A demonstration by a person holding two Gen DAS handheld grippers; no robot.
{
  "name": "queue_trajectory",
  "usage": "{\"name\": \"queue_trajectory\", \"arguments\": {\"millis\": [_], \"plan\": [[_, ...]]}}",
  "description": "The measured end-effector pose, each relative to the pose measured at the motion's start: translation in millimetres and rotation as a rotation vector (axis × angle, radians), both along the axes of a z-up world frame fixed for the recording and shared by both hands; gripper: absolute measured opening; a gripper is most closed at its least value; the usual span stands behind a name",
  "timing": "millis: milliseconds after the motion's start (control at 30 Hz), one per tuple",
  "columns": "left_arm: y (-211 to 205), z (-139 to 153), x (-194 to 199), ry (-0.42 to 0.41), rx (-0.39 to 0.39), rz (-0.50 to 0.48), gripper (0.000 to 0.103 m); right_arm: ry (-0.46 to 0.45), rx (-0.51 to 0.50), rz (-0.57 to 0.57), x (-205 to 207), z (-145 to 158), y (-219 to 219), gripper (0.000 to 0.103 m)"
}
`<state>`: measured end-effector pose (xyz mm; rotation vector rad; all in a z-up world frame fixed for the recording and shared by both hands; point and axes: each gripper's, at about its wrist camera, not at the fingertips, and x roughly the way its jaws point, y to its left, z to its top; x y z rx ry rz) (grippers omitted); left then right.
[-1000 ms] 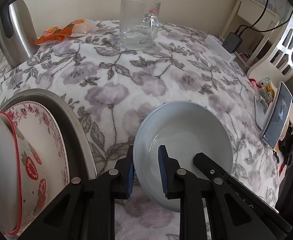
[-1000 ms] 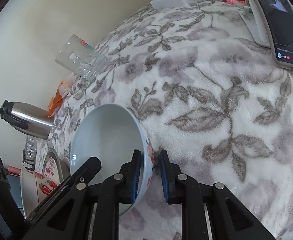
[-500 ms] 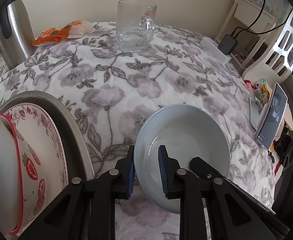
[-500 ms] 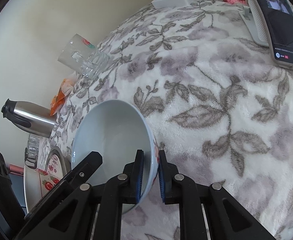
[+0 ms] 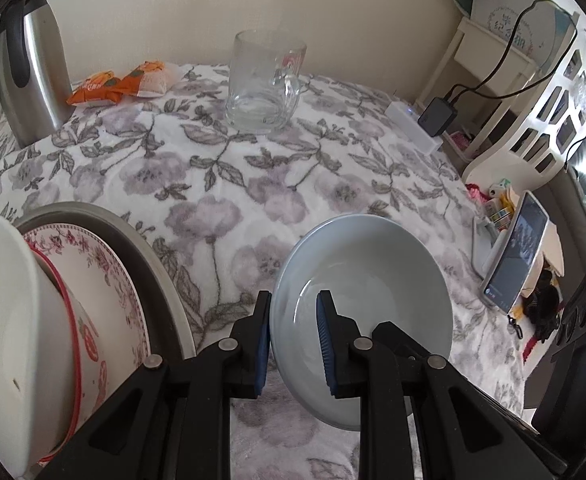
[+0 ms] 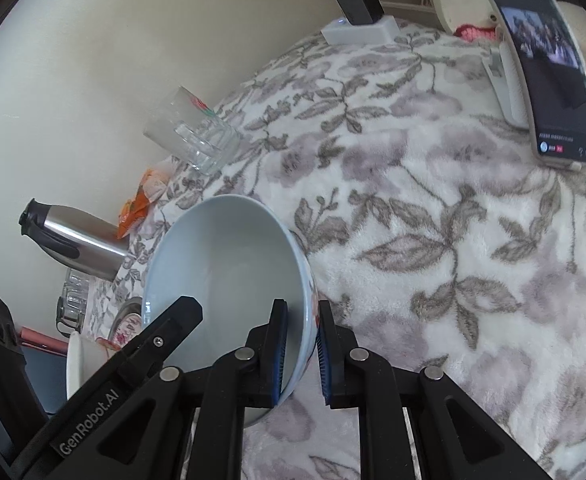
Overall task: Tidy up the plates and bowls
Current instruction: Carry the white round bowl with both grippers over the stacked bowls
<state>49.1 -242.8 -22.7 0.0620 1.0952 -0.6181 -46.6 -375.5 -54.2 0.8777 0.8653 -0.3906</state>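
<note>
A pale blue bowl (image 5: 377,292) hangs tilted just above the floral cloth, held from both sides. My left gripper (image 5: 293,340) is shut on its left rim, one pad inside and one outside. My right gripper (image 6: 301,356) is shut on the opposite rim of the pale blue bowl (image 6: 229,280), whose outer wall shows a red pattern. To the left stands a stack: a white bowl (image 5: 9,332) on a red-rimmed strawberry bowl (image 5: 89,336), on a rose-patterned plate (image 5: 93,252), on a grey metal plate (image 5: 133,236).
A glass mug (image 5: 265,84) stands at the far middle, a steel kettle (image 5: 29,64) at the far left, orange snack packets (image 5: 121,84) between them. A phone on a stand (image 6: 549,72) and a white power strip (image 6: 357,30) sit at the right edge of the cloth.
Both grippers have risen with the blue bowl, lifting it off the cloth. The right gripper's jaws have closed onto the rim.
</note>
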Motion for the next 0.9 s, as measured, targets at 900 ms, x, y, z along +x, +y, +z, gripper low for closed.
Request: {"name": "queue_trajectory", "arguments": {"millis": [900], "plan": [[68.8,86.0,-1.3,-0.067,-0.216,0.087,0.023,-0.148,-0.113,0.055,4.1,88.4,50.8,0.016]]}}
